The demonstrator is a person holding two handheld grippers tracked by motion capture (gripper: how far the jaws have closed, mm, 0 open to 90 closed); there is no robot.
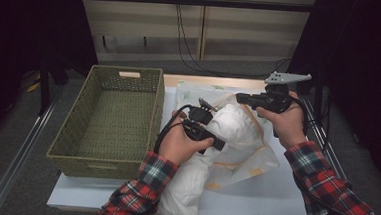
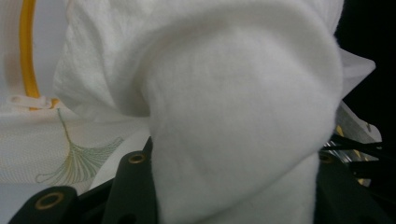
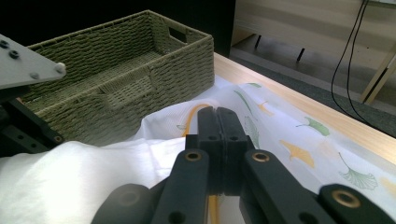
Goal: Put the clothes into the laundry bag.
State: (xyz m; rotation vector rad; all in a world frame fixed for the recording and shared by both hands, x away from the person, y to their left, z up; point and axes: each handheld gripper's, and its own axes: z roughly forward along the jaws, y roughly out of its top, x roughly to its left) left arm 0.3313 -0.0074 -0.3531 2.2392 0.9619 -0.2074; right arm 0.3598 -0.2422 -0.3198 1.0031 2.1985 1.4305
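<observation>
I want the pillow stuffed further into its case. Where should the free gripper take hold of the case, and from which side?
Grip the printed pillowcase at its yellow-piped open edge, coming from the far side, opposite the left gripper clamped on the white pillow. That edge is thin, flat fabric a shut right gripper can pinch, and pulling there likely draws the case over the bulge.

No text, label, brand, number or sign can be read anywhere in these views. The thin white cover cloth [image 3: 299, 140] is printed with green and yellow ginkgo leaves (a pattern, not lettering), and nothing is written on the woven olive-green basket [image 1: 108, 117].
</observation>
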